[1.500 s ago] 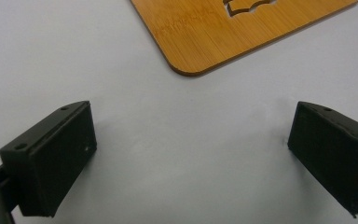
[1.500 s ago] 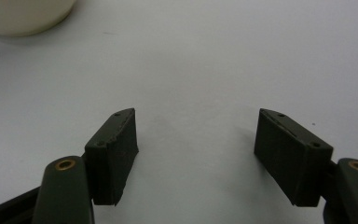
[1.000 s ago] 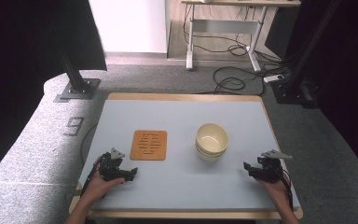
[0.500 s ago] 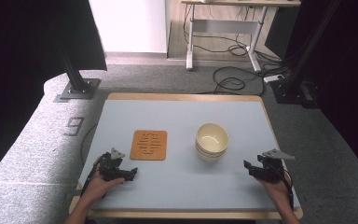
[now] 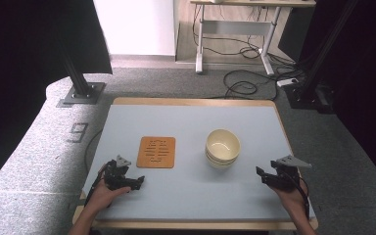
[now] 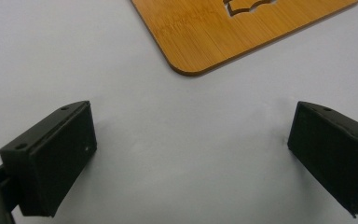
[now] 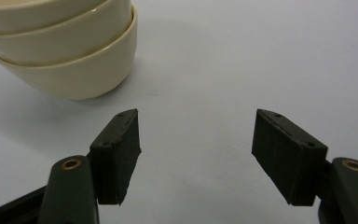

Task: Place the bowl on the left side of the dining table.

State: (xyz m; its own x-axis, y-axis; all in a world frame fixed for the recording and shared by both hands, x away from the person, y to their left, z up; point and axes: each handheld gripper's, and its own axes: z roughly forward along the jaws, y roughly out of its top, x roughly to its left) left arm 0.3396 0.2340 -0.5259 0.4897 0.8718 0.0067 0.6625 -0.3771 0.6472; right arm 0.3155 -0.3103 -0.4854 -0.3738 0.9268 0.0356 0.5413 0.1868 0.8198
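Left claw: near tabletop's front left edge, jaws wide apart, nothing held; trivet just ahead, apart from jaws. Right claw: front right, jaws wide apart, nothing held. Bowls: cream stack, mid-tabletop, right of trivet, near right claw, not touching.

Grey speckled padding left of the counter: a dark numeral, which reads as "9" in the high view.
Square orange bamboo trivet: slotted cut-outs across its middle, possibly a character or just a pattern; too small to read, and cropped in the left gripper view.
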